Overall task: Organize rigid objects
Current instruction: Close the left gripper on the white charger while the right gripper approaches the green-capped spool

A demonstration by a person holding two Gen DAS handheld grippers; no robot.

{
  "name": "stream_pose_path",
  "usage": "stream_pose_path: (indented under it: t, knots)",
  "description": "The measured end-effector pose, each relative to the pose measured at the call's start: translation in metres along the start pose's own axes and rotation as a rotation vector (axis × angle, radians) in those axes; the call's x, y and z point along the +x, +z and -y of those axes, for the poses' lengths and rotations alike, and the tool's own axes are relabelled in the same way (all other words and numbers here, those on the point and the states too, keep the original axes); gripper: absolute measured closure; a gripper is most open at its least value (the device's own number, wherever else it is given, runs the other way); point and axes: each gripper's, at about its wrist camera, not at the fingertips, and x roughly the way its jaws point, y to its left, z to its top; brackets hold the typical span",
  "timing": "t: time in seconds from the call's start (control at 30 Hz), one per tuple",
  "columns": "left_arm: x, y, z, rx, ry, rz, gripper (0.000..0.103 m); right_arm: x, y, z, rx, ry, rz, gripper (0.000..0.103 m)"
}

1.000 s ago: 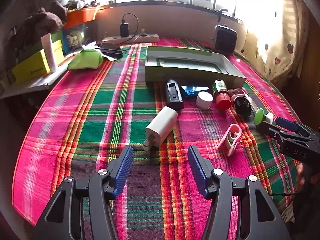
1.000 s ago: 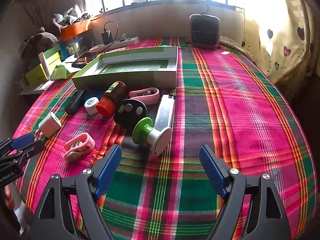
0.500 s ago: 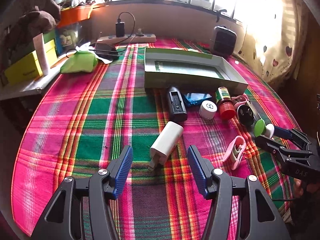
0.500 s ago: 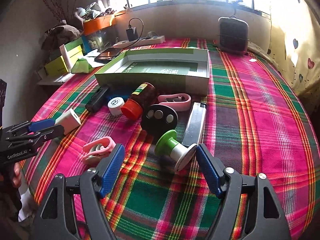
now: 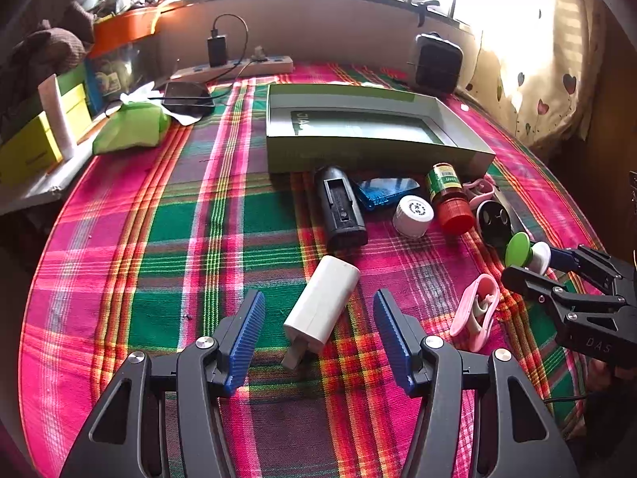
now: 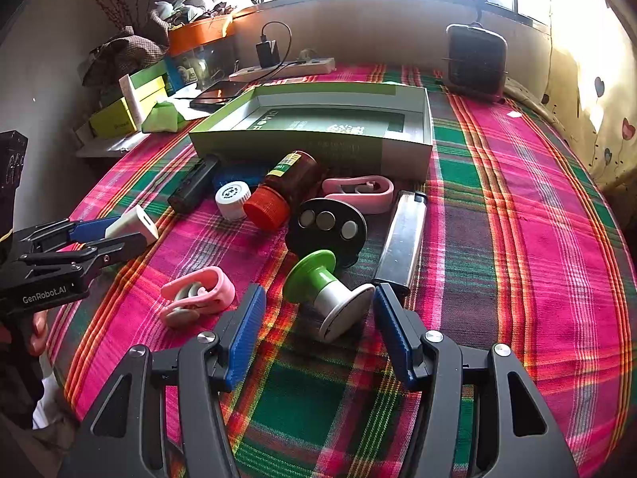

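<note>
A white charger plug lies on the plaid cloth between the fingers of my left gripper, which is open; the pads stand clear of it. A green-and-white spool lies on its side between the blue pads of my right gripper. Those jaws are closing, with the right pad almost at the white end and a gap at the green end. The open green box sits behind the row of objects. In the left wrist view the right gripper frames the spool.
In front of the box lie a black device, a blue packet, a white cap, a red-capped brown bottle, a black disc, a silver lighter and two pink clips. Clutter lines the far left.
My left gripper moved forward until the charger came between its fingers. My right gripper closed in on the spool and its jaws narrowed.
</note>
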Motion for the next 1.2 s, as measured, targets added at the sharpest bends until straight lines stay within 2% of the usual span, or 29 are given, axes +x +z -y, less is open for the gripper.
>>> stream_pose_path:
  t: [0.13, 0.23, 0.3, 0.47, 0.87, 0.9, 0.93, 1.2]
  knots:
    - [0.0045, 0.0003, 0.0000, -0.001, 0.004, -0.005, 0.048, 0.0023, 0.0028, -0.0011, 0.002, -0.010, -0.003, 0.046]
    - [0.0064, 0.0002, -0.0002, -0.003, 0.008, -0.001, 0.056, 0.0035, 0.0044, -0.0010, 0.015, -0.013, -0.002, 0.046]
    - [0.0063, 0.0006, -0.0014, -0.014, -0.001, 0.000, 0.062, 0.0041, 0.0056, -0.0013, 0.025, -0.027, -0.003, 0.049]
    - [0.0063, 0.0008, -0.0026, -0.024, -0.015, 0.001, 0.068, 0.0041, 0.0064, -0.0004, 0.049, -0.050, 0.001, 0.057]
    - [0.0050, 0.0011, -0.0042, -0.046, -0.027, 0.006, 0.071, 0.0010, 0.0037, 0.0008, 0.073, -0.054, 0.018, 0.058]
    - [0.0042, 0.0015, -0.0039, -0.045, -0.026, 0.010, 0.080, 0.0004, 0.0036, 0.0007, 0.074, -0.053, 0.020, 0.058]
    - [0.0032, 0.0021, -0.0036, -0.042, -0.025, 0.012, 0.083, -0.0004, 0.0038, 0.0007, 0.074, -0.052, 0.022, 0.058]
    - [0.0018, 0.0043, -0.0015, -0.030, -0.018, 0.014, 0.083, -0.0038, 0.0043, 0.0013, 0.077, -0.047, 0.037, 0.058]
